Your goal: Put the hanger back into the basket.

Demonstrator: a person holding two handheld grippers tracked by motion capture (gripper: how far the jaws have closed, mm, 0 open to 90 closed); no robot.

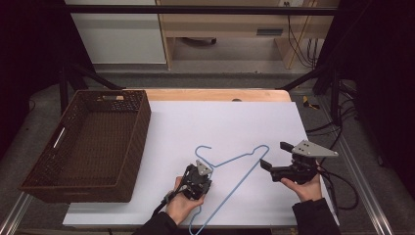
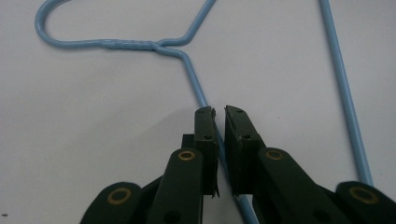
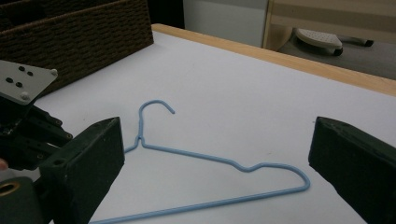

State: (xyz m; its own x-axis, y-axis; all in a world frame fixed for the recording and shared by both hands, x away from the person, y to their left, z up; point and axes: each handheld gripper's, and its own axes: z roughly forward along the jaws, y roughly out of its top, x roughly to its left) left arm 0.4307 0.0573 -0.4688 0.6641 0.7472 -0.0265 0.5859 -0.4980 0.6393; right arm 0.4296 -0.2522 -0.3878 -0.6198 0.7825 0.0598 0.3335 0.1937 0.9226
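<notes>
**Left gripper clamped on the hanger's wire, right gripper waiting wide**

At the far left of the white table top (image 1: 235,117) stands a dark wicker basket (image 1: 132,142), holding nothing that I can see. Right of it, the left gripper (image 1: 199,177) points down onto the blue wire hanger (image 1: 244,171), which lies flat near the table's front edge with its hook toward the basket. Farther right, the right gripper (image 1: 274,155) hovers just beside the hanger's shoulder, jaws spread wide and holding nothing.

The step in hand looks like the grasp itself. Next, probably, a lift and a carry to the basket; the long wire may swing.

The left gripper view shows what the high view hides: the 2 pads (image 2: 206,135) pinching the hanger's sloping arm (image 2: 198,91) below its twisted neck. The right gripper view shows the hanger's (image 3: 187,154) notched shoulder lying ahead of its open jaws, untouched.
</notes>
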